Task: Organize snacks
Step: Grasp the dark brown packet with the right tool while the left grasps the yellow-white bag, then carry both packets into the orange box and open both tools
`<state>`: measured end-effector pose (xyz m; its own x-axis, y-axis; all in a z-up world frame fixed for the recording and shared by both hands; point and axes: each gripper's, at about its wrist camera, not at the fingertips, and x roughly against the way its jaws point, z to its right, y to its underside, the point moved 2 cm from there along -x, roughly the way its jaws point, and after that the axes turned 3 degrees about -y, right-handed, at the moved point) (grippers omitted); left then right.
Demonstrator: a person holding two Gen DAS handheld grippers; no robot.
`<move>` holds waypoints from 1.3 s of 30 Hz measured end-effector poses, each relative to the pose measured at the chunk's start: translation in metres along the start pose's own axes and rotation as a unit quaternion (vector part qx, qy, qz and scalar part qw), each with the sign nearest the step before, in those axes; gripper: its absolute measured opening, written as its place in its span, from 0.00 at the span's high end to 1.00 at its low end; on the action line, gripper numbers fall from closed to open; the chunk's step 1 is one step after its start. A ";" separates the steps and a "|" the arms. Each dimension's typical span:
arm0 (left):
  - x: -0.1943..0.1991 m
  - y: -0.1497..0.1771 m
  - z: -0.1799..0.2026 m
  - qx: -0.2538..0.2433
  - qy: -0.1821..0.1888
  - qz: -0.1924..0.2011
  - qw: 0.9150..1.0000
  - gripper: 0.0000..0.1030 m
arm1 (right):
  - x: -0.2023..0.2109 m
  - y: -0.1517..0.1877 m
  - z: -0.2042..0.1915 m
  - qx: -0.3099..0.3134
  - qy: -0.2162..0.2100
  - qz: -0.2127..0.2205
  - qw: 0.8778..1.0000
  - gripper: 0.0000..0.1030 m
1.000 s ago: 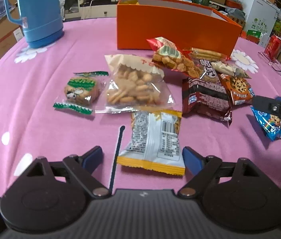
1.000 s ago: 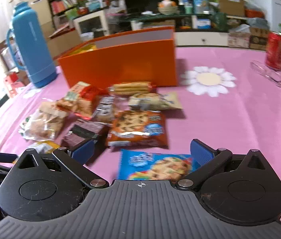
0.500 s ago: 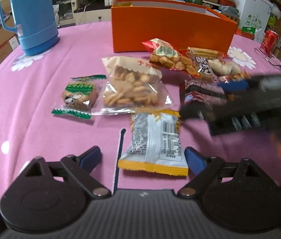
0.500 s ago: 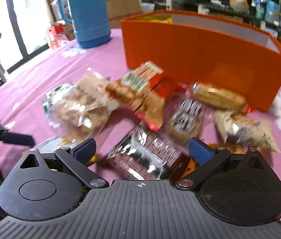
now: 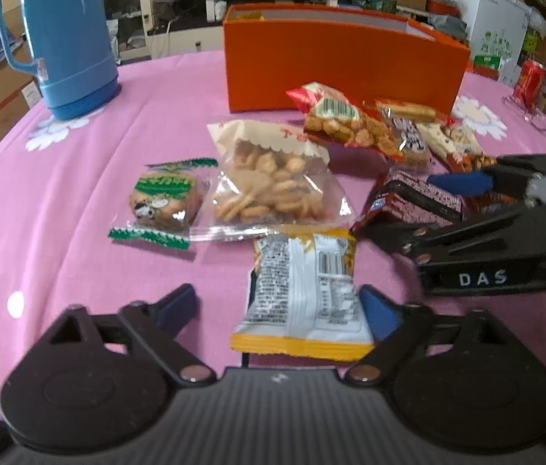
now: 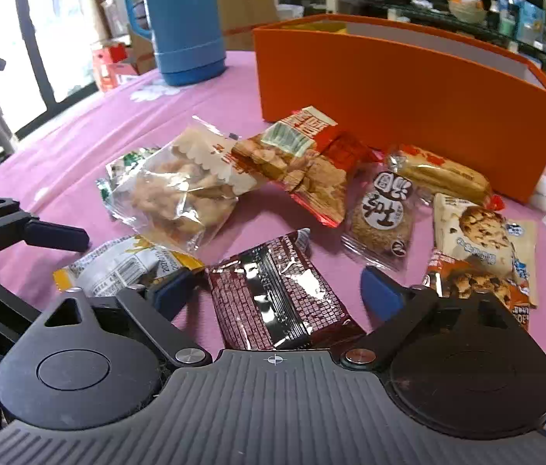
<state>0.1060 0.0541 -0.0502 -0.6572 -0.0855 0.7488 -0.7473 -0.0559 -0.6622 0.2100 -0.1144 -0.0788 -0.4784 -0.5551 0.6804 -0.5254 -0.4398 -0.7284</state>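
Several snack packets lie on the pink tablecloth [image 5: 79, 201] in front of an orange box [image 5: 342, 69]. My left gripper [image 5: 276, 306] is low over a yellow-and-white packet [image 5: 304, 294], its jaws closing. The packet lies between the pads, and the left pad stands clear of it. My right gripper [image 6: 278, 288] straddles a dark maroon packet [image 6: 276, 294], its jaws closing too, with small gaps still showing at the pads. In the left wrist view the right gripper [image 5: 420, 213] comes in from the right around that maroon packet [image 5: 412, 201].
A clear bag of biscuits [image 5: 273, 190], a green-edged cookie [image 5: 164, 197] and a red packet [image 5: 346, 124] lie behind. More cookie packets [image 6: 478, 228] sit to the right. A blue thermos [image 5: 67, 38] stands back left, a red can [image 5: 530, 81] far right.
The right gripper swung left from the blue cookie packet to the maroon packet. Both pairs of jaws have narrowed. The left gripper has kept its place over the yellow packet.
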 end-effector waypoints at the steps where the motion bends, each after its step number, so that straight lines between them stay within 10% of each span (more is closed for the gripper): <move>1: 0.002 -0.002 -0.001 -0.002 0.007 0.004 1.000 0.50 | 0.002 0.002 -0.002 0.017 0.017 -0.001 1.000 0.46; 3: 0.004 -0.004 -0.003 0.000 0.009 0.000 1.000 0.52 | 0.011 0.005 0.001 0.006 0.011 0.005 1.000 0.59; 15: 0.048 -0.015 -0.017 0.044 0.056 0.013 0.997 0.54 | 0.071 0.021 0.015 -0.116 -0.028 0.058 0.991 0.62; 25: 0.028 -0.149 -0.020 0.048 0.070 0.099 0.991 0.54 | 0.101 -0.066 0.072 -0.090 0.039 0.151 0.984 0.62; 36: -0.106 -0.268 0.007 0.022 0.055 0.091 0.994 0.53 | -0.003 -0.170 0.179 -0.101 0.075 0.112 0.986 0.62; 39: -0.129 -0.269 0.009 0.016 0.050 0.069 0.996 0.36 | -0.045 -0.177 0.192 -0.104 0.073 0.067 0.990 0.48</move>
<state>0.3925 0.0711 0.0310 -0.7616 0.0039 0.6480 -0.6460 -0.0831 -0.7588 0.4597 -0.1472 0.0033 -0.6428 -0.4841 0.5937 -0.5764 -0.2048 -0.7911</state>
